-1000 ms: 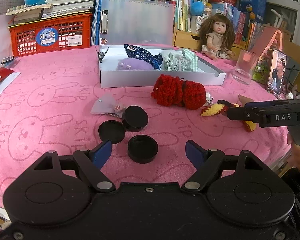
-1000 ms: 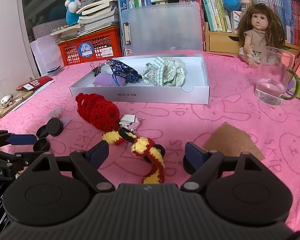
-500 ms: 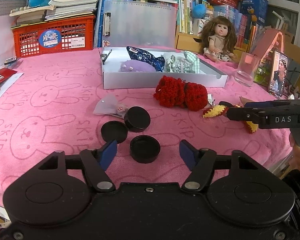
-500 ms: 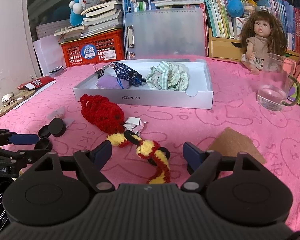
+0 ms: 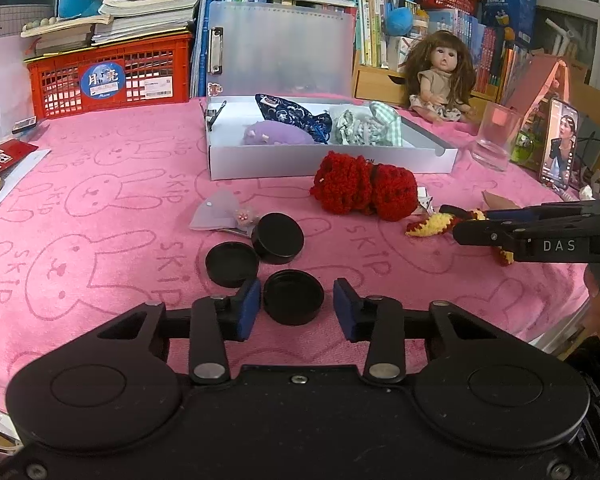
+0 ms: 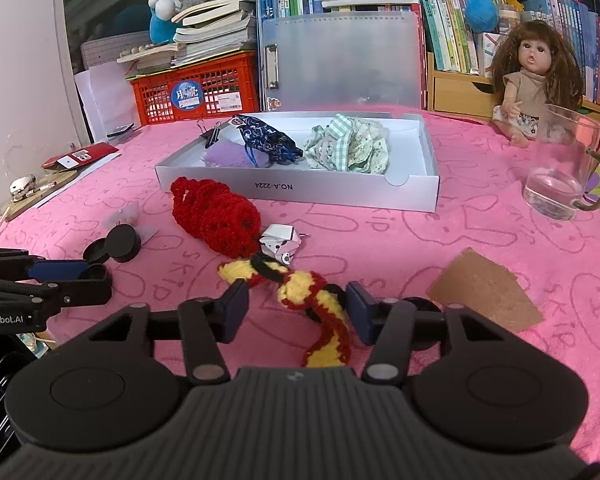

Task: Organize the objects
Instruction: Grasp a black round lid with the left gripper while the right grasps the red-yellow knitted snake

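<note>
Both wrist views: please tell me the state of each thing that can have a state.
left gripper: open, around the nearest black cap
right gripper: open, around the yellow-red crochet strip
white box: open, cloth items inside
glass mug: upright, a little water at the bottom
phone: screen on
doll: sitting upright

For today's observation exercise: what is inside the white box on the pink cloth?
Inside the white box lie a purple pouch, a dark blue patterned pouch partly over it, and a green checked fabric bundle. Anything beneath them is covered.
</note>
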